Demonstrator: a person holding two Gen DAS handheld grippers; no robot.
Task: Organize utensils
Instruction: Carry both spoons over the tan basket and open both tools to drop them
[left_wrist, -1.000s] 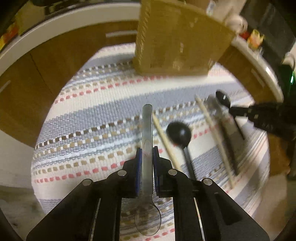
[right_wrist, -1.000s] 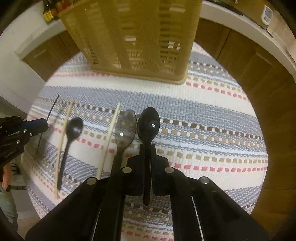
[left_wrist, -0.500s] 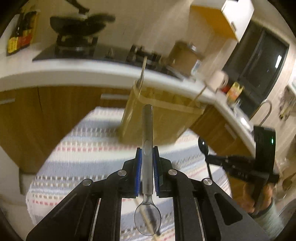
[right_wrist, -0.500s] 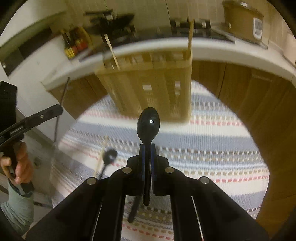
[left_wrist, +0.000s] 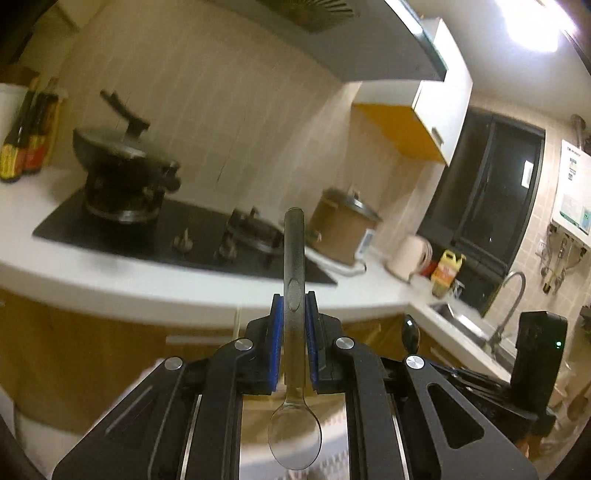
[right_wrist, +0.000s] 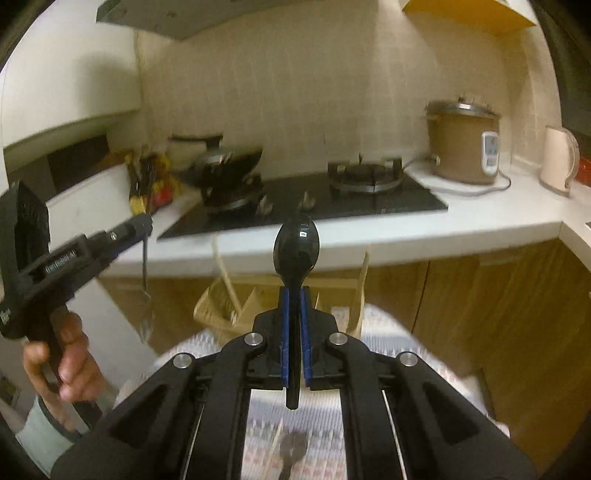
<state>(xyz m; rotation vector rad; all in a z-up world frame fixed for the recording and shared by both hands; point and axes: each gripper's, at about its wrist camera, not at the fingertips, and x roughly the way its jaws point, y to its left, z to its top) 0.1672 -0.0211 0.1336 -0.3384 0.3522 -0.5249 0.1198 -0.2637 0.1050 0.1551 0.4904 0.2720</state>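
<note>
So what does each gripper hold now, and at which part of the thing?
The left gripper holds the clear spoon by its handle, bowl toward the camera. The right gripper holds the black spoon by its handle below the bowl.

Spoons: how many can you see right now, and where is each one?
3. A clear spoon in the left claw, bowl toward the camera. A black spoon in the right claw, bowl up. Another black spoon on the striped mat. Others may be hidden.
</note>
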